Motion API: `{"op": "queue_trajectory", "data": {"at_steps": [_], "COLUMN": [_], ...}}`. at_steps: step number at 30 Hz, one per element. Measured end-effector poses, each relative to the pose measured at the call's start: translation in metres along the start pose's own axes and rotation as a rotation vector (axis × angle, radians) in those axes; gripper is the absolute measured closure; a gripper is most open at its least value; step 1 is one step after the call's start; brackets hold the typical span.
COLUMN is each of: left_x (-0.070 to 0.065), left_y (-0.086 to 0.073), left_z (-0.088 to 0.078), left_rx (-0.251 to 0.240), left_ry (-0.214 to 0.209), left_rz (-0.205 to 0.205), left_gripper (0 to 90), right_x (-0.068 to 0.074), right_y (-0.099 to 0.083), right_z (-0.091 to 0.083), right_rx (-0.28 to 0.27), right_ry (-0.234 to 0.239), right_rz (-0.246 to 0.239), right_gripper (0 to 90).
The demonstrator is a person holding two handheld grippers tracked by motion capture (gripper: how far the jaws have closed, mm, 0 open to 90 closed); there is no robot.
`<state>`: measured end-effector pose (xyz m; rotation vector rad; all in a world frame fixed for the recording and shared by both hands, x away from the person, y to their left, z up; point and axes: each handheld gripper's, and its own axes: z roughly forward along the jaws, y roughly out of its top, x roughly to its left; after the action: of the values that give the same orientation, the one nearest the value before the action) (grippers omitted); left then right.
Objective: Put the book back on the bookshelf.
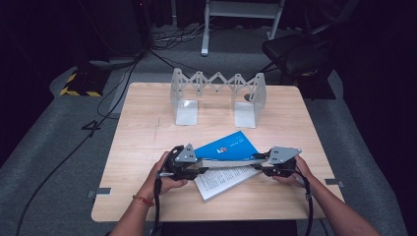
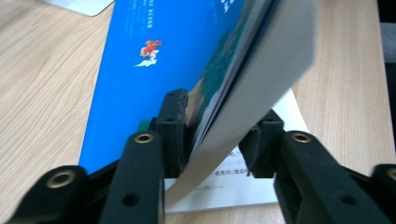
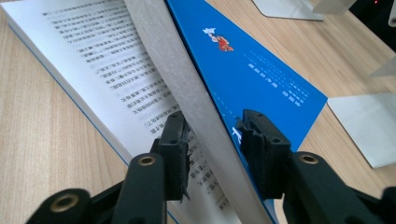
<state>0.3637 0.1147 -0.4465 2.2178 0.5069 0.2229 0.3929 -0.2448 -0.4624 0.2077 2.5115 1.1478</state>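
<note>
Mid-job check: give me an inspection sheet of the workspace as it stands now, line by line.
Surface: light wooden table, square, bare around the work.
Job's things: blue-covered paperback book lying open, printed pages showing, a block of pages lifted on edge.
Clutter: grey metal expanding bookend rack at the far edge, nothing in it.
Grippers: left gripper straddles the lifted block at the book's left end, one finger apart from the paper; right gripper has its fingers shut on the same block.
Cables: black cable trails from each gripper; more run across the floor.
Surroundings: grey carpet, black chair, dark room.
</note>
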Motion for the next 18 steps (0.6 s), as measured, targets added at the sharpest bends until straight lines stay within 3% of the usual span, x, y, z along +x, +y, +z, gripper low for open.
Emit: {"op": "queue_trajectory", "data": {"at_steps": [2, 3, 5, 6, 8, 11, 14, 16, 18], "left_x": [-0.005, -0.012, -0.025, -0.031, -0.035, -0.043, -0.047, -0.046, -0.046], "left_y": [-0.001, -0.001, 0.002, 0.006, 0.010, 0.020, 0.023, 0.022, 0.022], "left_z": [0.000, 0.001, 0.002, 0.003, 0.004, 0.009, 0.019, 0.023, 0.022], "left_rx": [0.018, 0.044, 0.027, 0.041, 0.045, 0.023, 0.053, 0.060, 0.056], "left_ry": [0.028, 0.071, 0.072, 0.093, 0.097, 0.105, 0.136, 0.137, 0.146], "left_rz": [0.004, 0.007, 0.017, 0.028, 0.032, 0.005, 0.019, 0.030, 0.076], "left_gripper": [56.6, 53.8, 46.1, 45.5, 42.1, 42.0, 42.9, 51.5, 62.2], "right_x": [0.002, 0.003, 0.004, 0.004, 0.005, 0.005, 0.006, 0.007, 0.007], "right_y": [0.002, 0.003, 0.004, 0.004, 0.005, 0.006, 0.009, 0.010, 0.010], "right_z": [0.001, 0.002, 0.002, 0.002, 0.002, 0.002, 0.002, 0.002, 0.003], "right_rx": [0.007, 0.014, 0.021, 0.027, 0.032, 0.036, 0.044, 0.055, 0.065], "right_ry": [-0.004, -0.005, -0.007, -0.008, -0.010, -0.013, -0.020, -0.020, -0.017], "right_rz": [-0.008, -0.013, -0.021, -0.028, -0.032, -0.040, -0.048, -0.051, -0.062], "right_gripper": [65.3, 65.5, 65.5, 65.4, 65.4, 65.4, 65.4, 65.4, 65.1]}}
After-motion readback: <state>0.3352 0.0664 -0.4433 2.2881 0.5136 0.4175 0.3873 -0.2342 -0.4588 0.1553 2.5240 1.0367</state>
